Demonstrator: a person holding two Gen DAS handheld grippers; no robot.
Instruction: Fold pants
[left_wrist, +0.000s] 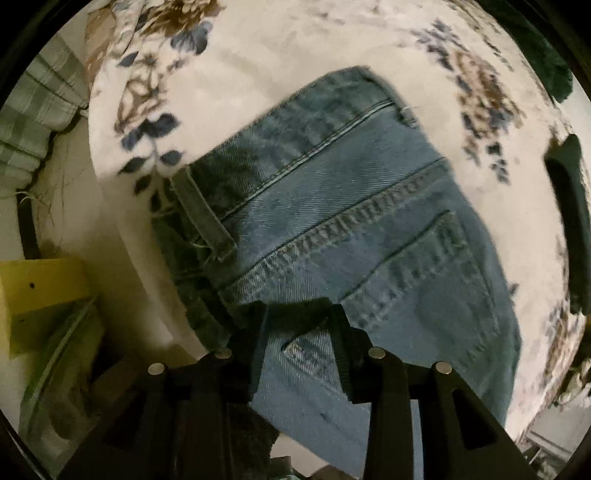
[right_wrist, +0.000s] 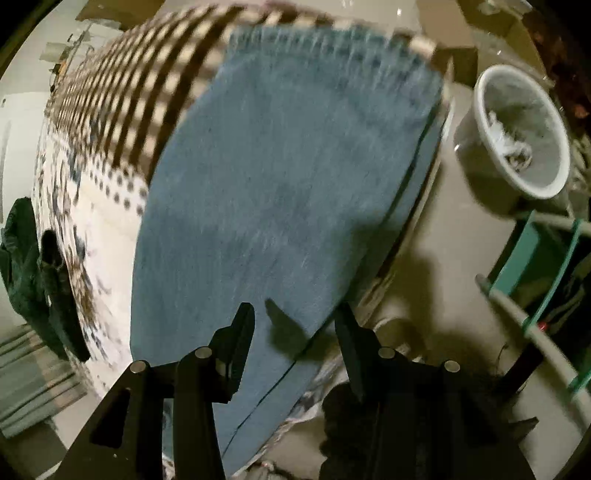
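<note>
The faded blue denim pants (left_wrist: 332, 206) lay flat on a bed covered by a cream sheet printed with blue and brown flowers (left_wrist: 258, 48), the waist end with its belt loop, stitched seams and back pocket facing up in the left wrist view. In the right wrist view the leg portion of the pants (right_wrist: 280, 177) extended away across the mattress, its hem reaching a brown-and-cream checked band of the bedding (right_wrist: 129, 92), with one long edge running close to the side of the bed. The left black two-finger gripper (left_wrist: 299, 314) was positioned over the pocket area, its fingers set apart with denim visible between them; whether the tips touched the cloth could not be determined. The right black two-finger gripper (right_wrist: 295, 317) sat at the near edge of the leg, its fingers likewise spread wide, with the cloth edge passing between them and nothing pinched. A dark green garment (right_wrist: 33, 273) lay at the far side of the bed. On the beige floor beside the bed stood a white round waste bin holding crumpled paper (right_wrist: 517, 129), and a green-framed rack (right_wrist: 546, 266) stood near it. A green plaid cloth (left_wrist: 40, 110) hung at the left of the left wrist view.
</note>
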